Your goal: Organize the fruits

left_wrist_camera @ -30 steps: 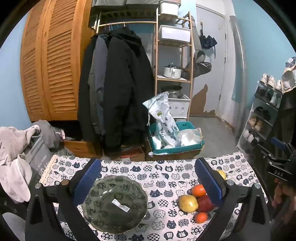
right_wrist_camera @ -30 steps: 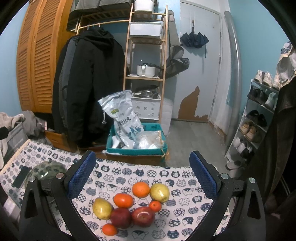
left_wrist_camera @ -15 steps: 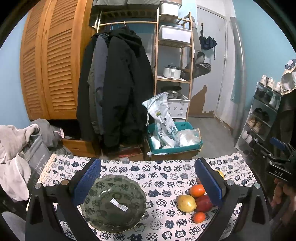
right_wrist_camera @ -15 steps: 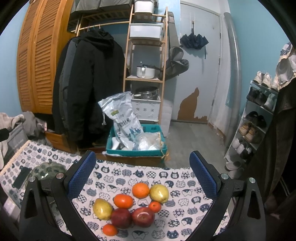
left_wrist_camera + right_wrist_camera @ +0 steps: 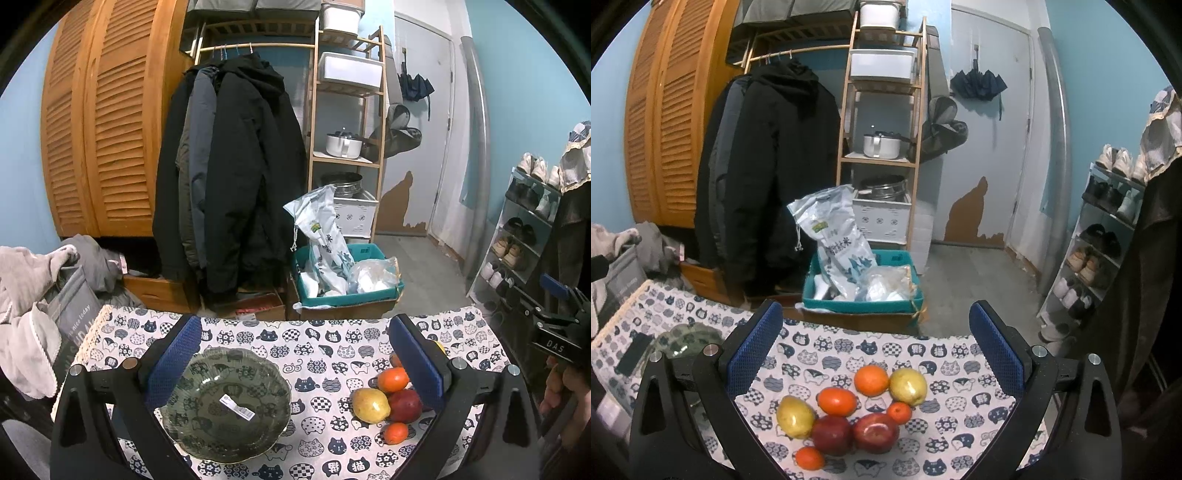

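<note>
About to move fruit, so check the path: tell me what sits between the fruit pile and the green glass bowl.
Nothing visible. Only bare cat-print tablecloth lies between the green glass bowl and the yellow pear at the pile's near edge. The open right claw hangs over the fruit with nothing in between.

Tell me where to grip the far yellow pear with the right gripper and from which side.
Take the far pear across its round middle, coming down from above on its far right side. That side is bare tablecloth; the orange touches its left, and a small orange sits close in front. The open right gripper looks wide enough.
</note>
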{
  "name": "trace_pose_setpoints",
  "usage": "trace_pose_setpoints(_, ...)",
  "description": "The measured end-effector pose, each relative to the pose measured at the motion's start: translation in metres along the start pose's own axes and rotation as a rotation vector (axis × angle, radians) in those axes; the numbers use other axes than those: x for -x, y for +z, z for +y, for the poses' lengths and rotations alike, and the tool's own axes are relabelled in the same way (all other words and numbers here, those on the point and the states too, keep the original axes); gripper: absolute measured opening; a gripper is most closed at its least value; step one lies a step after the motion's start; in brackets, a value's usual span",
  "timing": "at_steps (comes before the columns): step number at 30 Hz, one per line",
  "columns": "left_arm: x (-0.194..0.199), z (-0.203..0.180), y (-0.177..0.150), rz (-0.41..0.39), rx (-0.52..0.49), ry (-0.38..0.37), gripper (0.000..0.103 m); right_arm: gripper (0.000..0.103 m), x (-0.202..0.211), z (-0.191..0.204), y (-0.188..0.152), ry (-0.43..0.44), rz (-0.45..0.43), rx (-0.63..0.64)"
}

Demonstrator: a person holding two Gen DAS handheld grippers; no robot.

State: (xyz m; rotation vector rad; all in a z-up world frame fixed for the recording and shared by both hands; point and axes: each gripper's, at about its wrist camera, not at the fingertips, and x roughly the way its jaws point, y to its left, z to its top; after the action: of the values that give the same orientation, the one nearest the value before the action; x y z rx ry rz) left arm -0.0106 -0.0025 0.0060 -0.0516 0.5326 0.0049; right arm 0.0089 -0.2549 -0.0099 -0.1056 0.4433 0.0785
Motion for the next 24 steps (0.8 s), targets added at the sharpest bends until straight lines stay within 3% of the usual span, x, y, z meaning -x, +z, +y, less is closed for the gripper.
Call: trace_pose_setpoints(24,0.0008,-0.0014,0.0006,-0.003,0.005,-0.001,0.102,0.099,0.0007,-0.0009,0.0010,0.003,-0.001,0.001)
